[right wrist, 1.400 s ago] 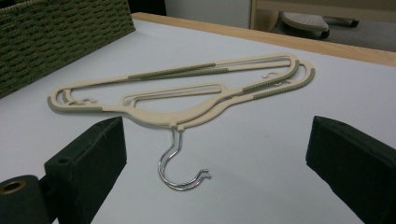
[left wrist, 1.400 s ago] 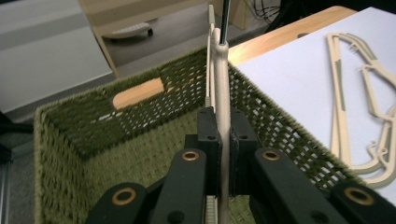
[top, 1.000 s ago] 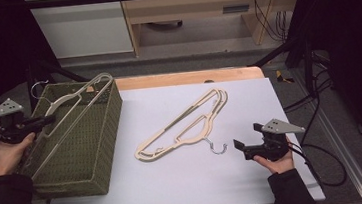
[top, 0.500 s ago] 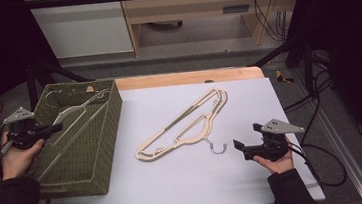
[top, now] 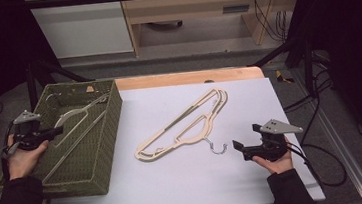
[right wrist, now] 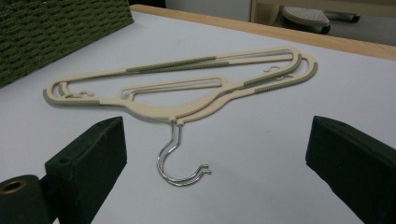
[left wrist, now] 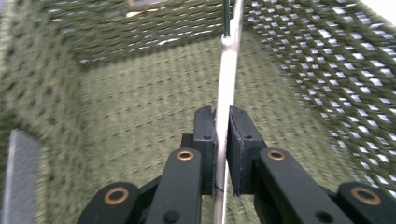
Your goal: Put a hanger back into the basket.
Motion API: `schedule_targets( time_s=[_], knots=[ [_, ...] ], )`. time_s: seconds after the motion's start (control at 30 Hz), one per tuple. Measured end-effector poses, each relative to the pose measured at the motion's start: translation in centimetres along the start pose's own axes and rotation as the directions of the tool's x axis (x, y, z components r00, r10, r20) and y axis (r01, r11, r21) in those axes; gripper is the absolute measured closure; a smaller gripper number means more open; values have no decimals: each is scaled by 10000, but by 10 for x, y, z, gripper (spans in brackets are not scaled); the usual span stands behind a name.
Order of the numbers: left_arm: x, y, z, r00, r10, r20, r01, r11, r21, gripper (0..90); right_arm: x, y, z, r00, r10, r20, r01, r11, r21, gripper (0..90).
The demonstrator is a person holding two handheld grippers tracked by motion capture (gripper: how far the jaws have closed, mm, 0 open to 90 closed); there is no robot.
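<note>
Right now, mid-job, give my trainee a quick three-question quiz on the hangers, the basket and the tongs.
1. True or false: the left tongs are clamped on a cream hanger inside the green woven basket.
2. How many hangers lie stacked on the white table? A) one B) two C) four
3. In what state are the right tongs, and what do they face?

Key
1. True; the pads pinch the hanger's thin edge, though the jaws have just been easing open.
2. B; two stacked hangers, with two metal hooks side by side.
3. Open and empty, facing the metal hooks.
</note>
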State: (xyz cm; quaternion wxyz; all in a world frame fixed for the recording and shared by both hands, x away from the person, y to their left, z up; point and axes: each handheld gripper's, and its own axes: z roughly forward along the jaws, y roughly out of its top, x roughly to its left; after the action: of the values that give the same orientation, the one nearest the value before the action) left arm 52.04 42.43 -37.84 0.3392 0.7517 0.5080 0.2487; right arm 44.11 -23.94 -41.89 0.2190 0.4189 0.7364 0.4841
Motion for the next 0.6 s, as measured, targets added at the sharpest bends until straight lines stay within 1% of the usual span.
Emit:
schedule_targets(
  time_s=[0.03, 0.07, 0.13, 0.17, 0.2, 0.23, 0.3, 0.37, 0.47, 0.53, 0.6],
  knots=[
    [1, 0, 1, 9999, -81, -143, 83, 9999, 76, 816, 0, 0, 0, 10000, 7, -5, -7, 10000, 5, 57],
    [2, -1, 1, 9993, -248, -294, 253, 9995, 180, 812, 0, 0, 0, 10000, -15, -3, 15, 10000, 24, 57],
    [6, -2, 2, 9976, -282, -630, 318, 9978, 575, 797, 0, 0, 0, 10000, -20, -2, 20, 10000, 12, 57],
    [8, -4, 3, 9965, -446, -709, 490, 9969, 620, 795, 0, 0, 0, 10000, 23, -3, -23, 10000, 13, 57],
    [9, -5, 3, 9955, -515, -789, 570, 9961, 680, 794, 0, 0, 1, 10000, 28, 9, -28, 10000, 19, 57],
    [10, -6, 4, 9938, -578, -954, 646, 9954, 702, 792, 0, 0, 1, 10000, -44, 8, 44, 10000, 10, 57],
    [13, -8, 5, 9928, -670, -988, 750, 9940, 793, 791, 0, 0, 1, 10000, -30, -9, 30, 10000, 27, 57],
    [14, -9, 7, 9918, -591, -1135, 704, 9927, 984, 792, 0, -1, 2, 10000, -54, 3, 54, 10000, 22, 58],
    [15, -9, 9, 9887, -752, -1296, 897, 9899, 1102, 791, 0, -1, 2, 10000, -69, -12, 69, 10000, 59, 57],
    [15, -9, 11, 9847, -903, -1488, 1082, 9872, 1168, 787, 0, -1, 2, 10000, -82, -23, 82, 9999, 77, 57],
    [15, -10, 13, 9817, -941, -1658, 1162, 9848, 1292, 783, 0, -1, 2, 10000, -82, -26, 82, 9999, 69, 57]
  ],
)
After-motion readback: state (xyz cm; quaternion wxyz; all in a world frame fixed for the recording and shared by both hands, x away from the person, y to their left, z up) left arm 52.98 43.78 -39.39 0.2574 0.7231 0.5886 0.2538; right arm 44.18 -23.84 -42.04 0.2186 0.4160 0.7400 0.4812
